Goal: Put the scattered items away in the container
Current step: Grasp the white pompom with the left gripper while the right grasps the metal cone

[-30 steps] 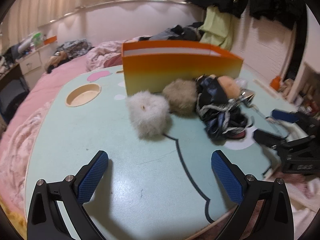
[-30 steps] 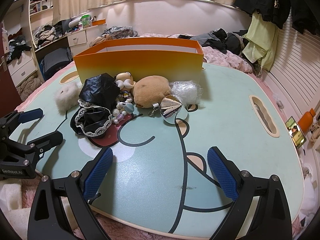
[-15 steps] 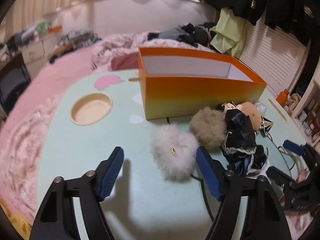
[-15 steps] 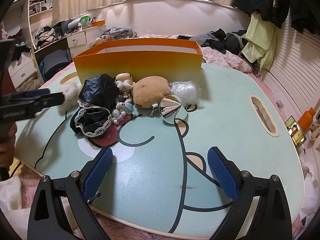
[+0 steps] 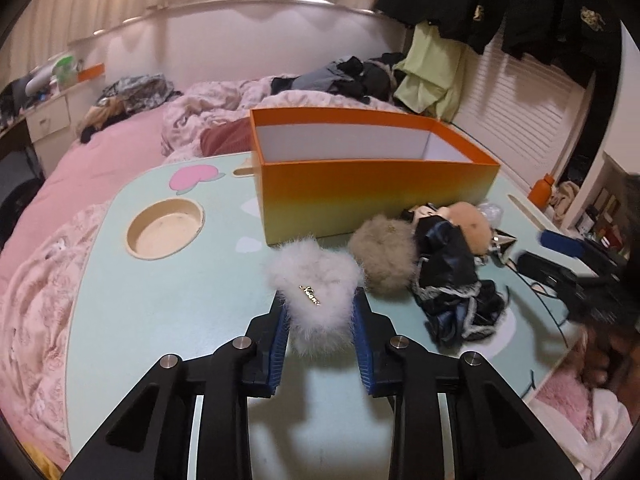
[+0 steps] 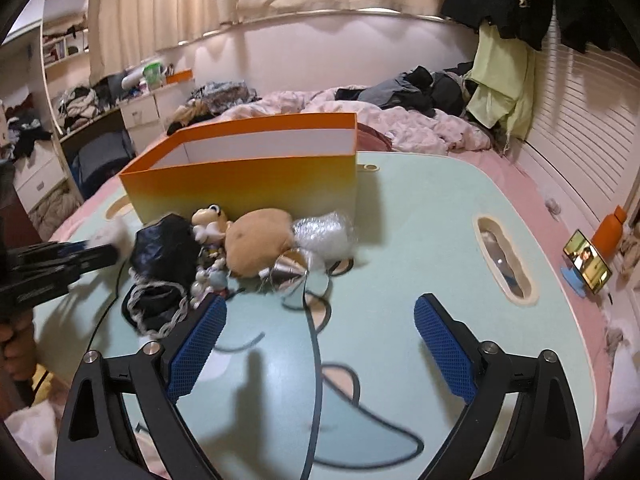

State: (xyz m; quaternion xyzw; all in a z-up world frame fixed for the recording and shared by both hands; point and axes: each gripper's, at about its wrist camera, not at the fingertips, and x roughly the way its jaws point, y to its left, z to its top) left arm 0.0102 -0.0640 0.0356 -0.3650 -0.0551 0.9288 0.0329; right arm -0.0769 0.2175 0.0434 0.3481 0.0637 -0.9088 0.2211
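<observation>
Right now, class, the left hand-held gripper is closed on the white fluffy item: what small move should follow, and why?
Probably lift it and carry it over the orange box. The left hand-held gripper pinches the white fluffy pouch, and the open-topped box stands just behind.

Warm dim indoor light, soft shadows, fisheye-bent dark edges, motion blur at sides

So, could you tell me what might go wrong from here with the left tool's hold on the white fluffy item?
The left tool pinches mostly loose fur on the white fluffy pouch, so it could slip out on the way to the orange box. Swinging low might also nudge the beige fluffy pouch beside it.
</observation>
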